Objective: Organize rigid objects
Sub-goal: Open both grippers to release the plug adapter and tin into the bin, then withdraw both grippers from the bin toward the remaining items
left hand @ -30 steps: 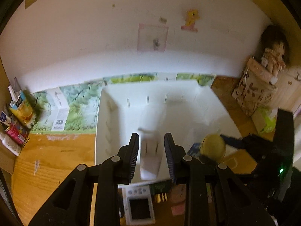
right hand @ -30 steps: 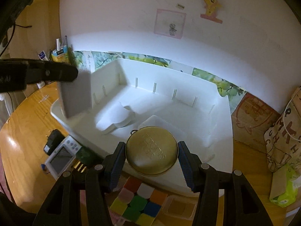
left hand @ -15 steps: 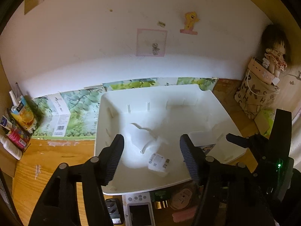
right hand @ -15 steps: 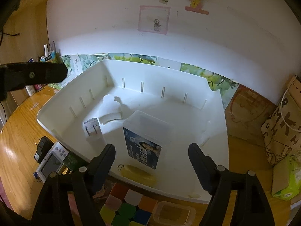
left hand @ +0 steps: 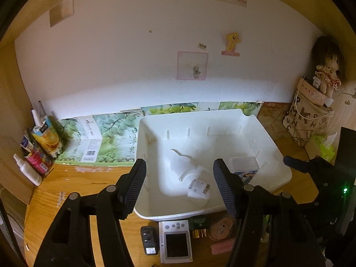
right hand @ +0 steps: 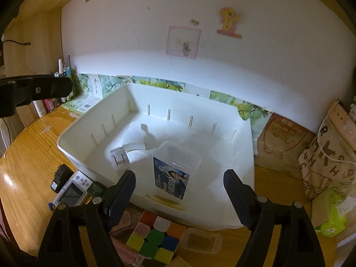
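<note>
Both my left gripper (left hand: 179,184) and right gripper (right hand: 179,194) had just opened and stood empty; the stiff, light cube (right hand: 155,237) below my right fingers looked best pinched across flat faces

Home, likely a child's room: wooden desk (left hand: 51,191) against white wall (left hand: 111,66) with cartoon stickers (left hand: 231,42); doll (left hand: 327,71) on tote bag (left hand: 307,120) far right; toiletry bottles (left hand: 29,169) far left.
</note>
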The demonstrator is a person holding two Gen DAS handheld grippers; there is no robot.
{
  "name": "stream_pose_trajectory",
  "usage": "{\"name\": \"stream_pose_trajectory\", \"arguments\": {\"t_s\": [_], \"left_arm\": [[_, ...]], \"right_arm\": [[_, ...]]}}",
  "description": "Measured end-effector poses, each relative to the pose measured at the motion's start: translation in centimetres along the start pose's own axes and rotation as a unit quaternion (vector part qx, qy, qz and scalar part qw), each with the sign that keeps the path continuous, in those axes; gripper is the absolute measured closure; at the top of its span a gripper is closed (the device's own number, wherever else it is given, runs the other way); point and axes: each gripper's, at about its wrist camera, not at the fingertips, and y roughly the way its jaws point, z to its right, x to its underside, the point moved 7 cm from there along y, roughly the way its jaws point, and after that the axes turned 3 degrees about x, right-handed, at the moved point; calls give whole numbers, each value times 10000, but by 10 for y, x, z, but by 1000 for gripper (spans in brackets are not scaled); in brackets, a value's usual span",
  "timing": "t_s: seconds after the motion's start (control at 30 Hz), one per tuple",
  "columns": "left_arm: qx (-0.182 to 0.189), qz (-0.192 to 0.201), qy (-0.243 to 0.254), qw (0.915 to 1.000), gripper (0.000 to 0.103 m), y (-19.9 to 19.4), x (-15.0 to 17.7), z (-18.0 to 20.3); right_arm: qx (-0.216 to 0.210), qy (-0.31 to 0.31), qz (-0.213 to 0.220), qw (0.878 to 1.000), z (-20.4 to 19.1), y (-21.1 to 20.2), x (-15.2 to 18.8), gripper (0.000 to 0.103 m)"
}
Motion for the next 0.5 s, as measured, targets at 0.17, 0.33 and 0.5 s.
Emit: {"name": "stream_pose_trajectory", "arguments": {"t_s": [0.17,0.33,0.5], "left_arm": [[-96,19,-70,9999,28,-16,4,-4],[-173,121,-94,9997,23,-39,10,-3],[-146,214,-101,9996,20,-57,21,5]], "right_arm": [[93,34,211,9997,4,-22,-2,21],[184,89,373,9991,10,-45,3,21],[236,165,397,9988,14,-65,17,21]]}}
